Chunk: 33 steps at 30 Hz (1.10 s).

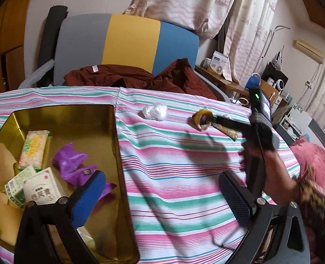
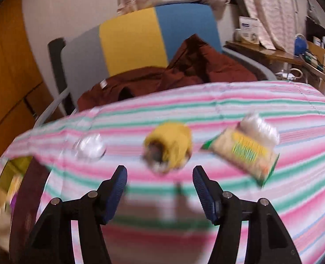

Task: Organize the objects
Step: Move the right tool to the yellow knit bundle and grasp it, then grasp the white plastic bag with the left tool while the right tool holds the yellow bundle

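Both grippers are released and hold nothing: left gripper (image 1: 162, 194) beside the gold tin (image 1: 118, 154), right gripper (image 2: 160, 189) near the yellow roll (image 2: 169, 147). The roll lies on the striped cloth (image 2: 228, 101), between a clear wad (image 2: 89, 147) and a packet (image 2: 244, 151).

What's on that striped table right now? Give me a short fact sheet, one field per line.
surface: striped cloth
container: gold tin, holding boxes and a purple wrapper
loose items: yellow bundle, clear plastic ball, green-edged packet
right gripper: open, empty, near the yellow bundle
left gripper: open, empty
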### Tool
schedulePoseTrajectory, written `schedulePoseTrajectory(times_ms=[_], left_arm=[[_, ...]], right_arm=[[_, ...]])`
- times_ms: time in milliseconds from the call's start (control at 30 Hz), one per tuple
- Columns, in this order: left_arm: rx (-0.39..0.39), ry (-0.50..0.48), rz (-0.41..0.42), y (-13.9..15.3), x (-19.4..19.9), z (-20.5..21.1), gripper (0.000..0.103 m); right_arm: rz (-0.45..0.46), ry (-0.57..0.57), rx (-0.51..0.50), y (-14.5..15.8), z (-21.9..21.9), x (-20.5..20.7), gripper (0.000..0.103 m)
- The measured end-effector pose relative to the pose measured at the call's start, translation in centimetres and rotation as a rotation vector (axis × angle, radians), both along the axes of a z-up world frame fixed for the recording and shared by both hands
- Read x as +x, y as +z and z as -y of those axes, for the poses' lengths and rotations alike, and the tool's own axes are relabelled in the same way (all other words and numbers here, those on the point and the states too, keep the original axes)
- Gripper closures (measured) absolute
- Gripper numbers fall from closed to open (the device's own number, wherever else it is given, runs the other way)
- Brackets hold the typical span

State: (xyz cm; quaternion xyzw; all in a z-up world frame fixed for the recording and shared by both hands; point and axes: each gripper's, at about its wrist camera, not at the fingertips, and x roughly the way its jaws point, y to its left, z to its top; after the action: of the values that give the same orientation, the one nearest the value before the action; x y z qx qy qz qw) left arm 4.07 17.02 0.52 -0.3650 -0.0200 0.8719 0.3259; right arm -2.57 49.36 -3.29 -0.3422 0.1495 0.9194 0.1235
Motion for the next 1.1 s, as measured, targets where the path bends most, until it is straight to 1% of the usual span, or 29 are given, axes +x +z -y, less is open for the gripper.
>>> schedulePoseTrajectory(times_ms=[100,233,367,433,467,533,567,667,733,867,967,1100], left_arm=[[-0.008,0.000,0.020,-0.3,0.0,-0.6,0.000],[-0.023,0.005,0.026,-0.5,-0.1,-0.9,0.000],[-0.038,0.011,0.034,-0.8,-0.2,-1.1,0.000],[-0.040,0.015,0.038,-0.9,-0.5,-1.1,0.000],[-0.042,0.017,0.047,-1.1,-0.6,-1.3,0.000],[-0.041,0.017,0.061,-1.3,-0.9,-1.5,0.000],[-0.043,0.018,0.069,-1.4,-1.0,-1.7,0.000],[-0.059,0.019,0.082,-1.7,-1.3,-2.5,0.000],[-0.065,0.011,0.082,-1.6,-1.6,-2.9,0.000],[-0.080,-0.004,0.071,-1.4,-2.4,-3.9,0.000],[-0.092,-0.019,0.095,-1.5,-3.6,-4.9,0.000],[-0.112,-0.030,0.116,-1.6,-5.4,-6.5,0.000]], right_arm=[[0.004,-0.002,0.026,0.0,-0.6,-2.1,0.038],[0.054,0.019,0.061,-1.3,-0.3,-4.7,0.038],[0.108,0.014,0.095,-3.2,0.1,-5.8,0.037],[0.117,0.016,0.088,-3.5,0.0,-5.9,0.037],[0.114,0.021,0.080,-3.6,-0.1,-5.8,0.038],[0.108,0.009,0.073,-3.7,-0.4,-5.5,0.044],[0.105,-0.005,0.066,-3.8,-0.6,-5.4,0.051],[0.076,-0.022,0.042,-3.7,-1.2,-4.8,0.060],[0.046,-0.017,0.038,-3.2,-1.1,-4.1,0.061],[0.038,0.015,0.063,-2.5,0.0,-2.9,0.062],[0.026,0.034,0.079,-2.2,0.7,-1.4,0.062],[0.003,0.004,0.058,-2.3,0.4,0.2,0.062]])
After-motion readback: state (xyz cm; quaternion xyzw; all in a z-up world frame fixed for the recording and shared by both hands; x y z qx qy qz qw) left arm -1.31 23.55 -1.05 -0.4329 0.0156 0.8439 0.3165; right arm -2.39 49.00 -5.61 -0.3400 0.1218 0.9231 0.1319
